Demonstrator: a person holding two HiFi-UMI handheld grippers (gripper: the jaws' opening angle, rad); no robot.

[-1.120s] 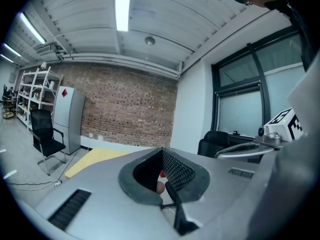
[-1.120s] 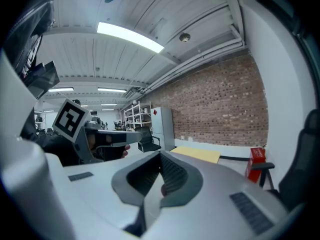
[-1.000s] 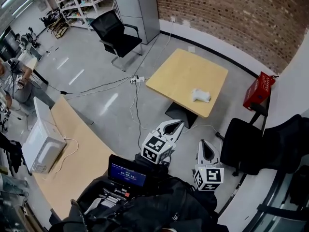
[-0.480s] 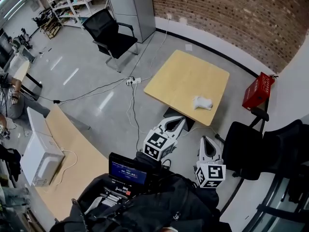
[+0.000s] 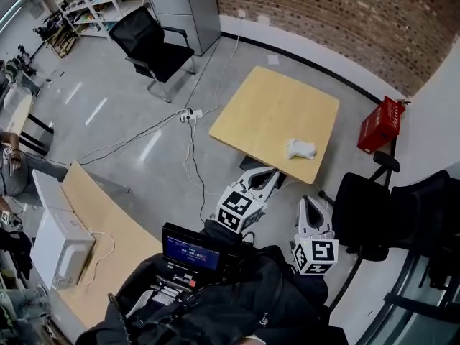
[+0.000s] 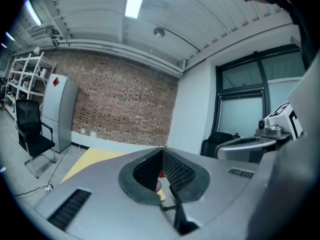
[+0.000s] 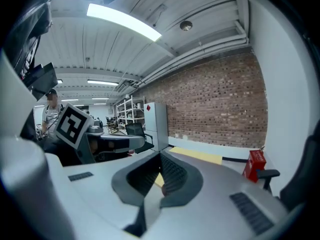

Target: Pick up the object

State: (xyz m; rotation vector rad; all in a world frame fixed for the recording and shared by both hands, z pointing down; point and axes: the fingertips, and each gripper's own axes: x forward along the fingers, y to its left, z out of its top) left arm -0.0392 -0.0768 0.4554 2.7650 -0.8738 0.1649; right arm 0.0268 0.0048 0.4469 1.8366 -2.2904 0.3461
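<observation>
A small white object (image 5: 300,148) lies near the close right edge of a square yellow table (image 5: 266,110). Both grippers are held short of the table's near side, over the grey floor. My left gripper (image 5: 272,172) points at the table edge with its jaws closed together and nothing between them. My right gripper (image 5: 311,200) sits lower right, jaws also closed and empty. In the left gripper view the jaws (image 6: 162,150) meet at the tip, with the table (image 6: 92,159) beyond. In the right gripper view the jaws (image 7: 161,155) meet too.
A black office chair (image 5: 370,214) stands just right of the right gripper. A red crate (image 5: 379,124) sits by the wall past the table. Cables and a power strip (image 5: 190,113) cross the floor at left. A curved wooden desk (image 5: 108,243) carries a white appliance (image 5: 61,244).
Both grippers have moved toward the table, which now sits closer in the head view. Their jaws stayed closed.
</observation>
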